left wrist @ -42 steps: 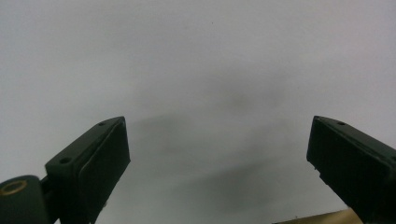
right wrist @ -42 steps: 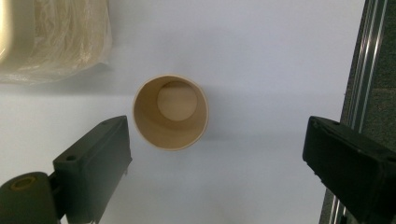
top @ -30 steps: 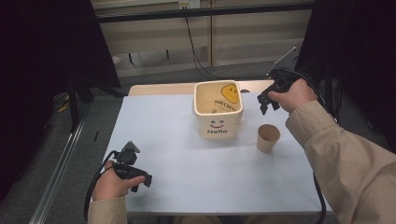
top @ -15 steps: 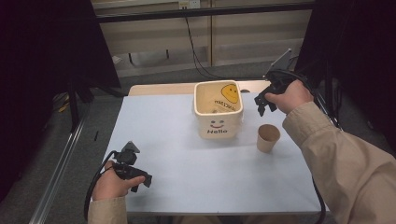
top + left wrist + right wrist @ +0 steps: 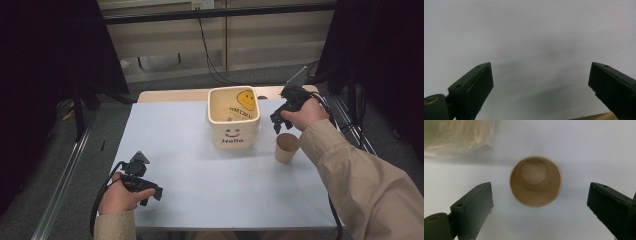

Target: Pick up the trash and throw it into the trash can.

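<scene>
A tan paper cup (image 5: 286,148) stands upright and empty on the pale table (image 5: 200,170), right of a cream bin (image 5: 233,123) with a smiley face and "Hello" on it. My right gripper (image 5: 276,123) hovers open just above the cup; in the right gripper view I look straight down into the cup (image 5: 535,185), its jaws wide apart on either side, not touching it. My left gripper (image 5: 152,194) rests low at the table's near left, open, with only bare table (image 5: 529,37) between its jaws.
The bin holds something pale at its bottom, too dim to name. Its wall (image 5: 456,137) shows at the upper left of the right gripper view. A wooden strip (image 5: 170,95) edges the table's far side. Dark floor and metal rails (image 5: 65,175) flank the table.
My right gripper has come toward the near side and lower, from beside the bin's far right corner to just above the cup. The left gripper has stayed put.
</scene>
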### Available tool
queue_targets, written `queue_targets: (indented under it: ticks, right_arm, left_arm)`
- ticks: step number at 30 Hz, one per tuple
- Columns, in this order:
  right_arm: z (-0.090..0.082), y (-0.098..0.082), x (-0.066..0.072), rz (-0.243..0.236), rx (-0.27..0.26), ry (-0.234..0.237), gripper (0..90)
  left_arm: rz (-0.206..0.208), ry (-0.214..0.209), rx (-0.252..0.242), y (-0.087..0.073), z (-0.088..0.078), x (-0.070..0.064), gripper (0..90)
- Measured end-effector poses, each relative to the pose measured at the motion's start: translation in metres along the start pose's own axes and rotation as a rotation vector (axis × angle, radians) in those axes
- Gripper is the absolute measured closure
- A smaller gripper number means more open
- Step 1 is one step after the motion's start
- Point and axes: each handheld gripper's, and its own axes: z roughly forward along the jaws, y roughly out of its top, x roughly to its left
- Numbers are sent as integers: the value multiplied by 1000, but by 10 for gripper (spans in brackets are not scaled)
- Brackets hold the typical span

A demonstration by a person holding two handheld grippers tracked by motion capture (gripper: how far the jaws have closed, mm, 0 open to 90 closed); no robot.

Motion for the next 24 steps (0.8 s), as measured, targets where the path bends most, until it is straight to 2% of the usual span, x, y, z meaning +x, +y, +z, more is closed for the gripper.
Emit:
queue_targets:
  ticks: [7,10,15,16,17,18,21,22,24]
  right_arm:
    - [13,-1,0,1,18,1,65]
    - [19,-1,1,-4,23,-12,65]
    - [35,-3,3,0,43,-8,65]
    - [35,-3,3,0,43,-8,65]
    - [39,-3,3,-4,42,-15,64]
    - [40,-3,3,-8,42,-17,65]
    - [43,-3,3,-4,41,-15,66]
    - [45,-3,3,-5,41,-27,65]
    - [48,-3,3,-6,43,-28,66]
  left_arm:
    - [-2,3,-1,-1,0,1,56]
    - [-2,5,-7,-1,-1,1,55]
    - [-4,2,-9,0,0,0,56]
    - [15,4,-8,0,-1,2,56]
    - [-3,2,-11,0,0,0,56]
    - [10,9,-10,0,0,1,56]
    - [8,5,-11,0,-1,1,56]
    - [5,5,-8,0,-1,1,56]
    - [19,3,-9,0,-2,2,55]
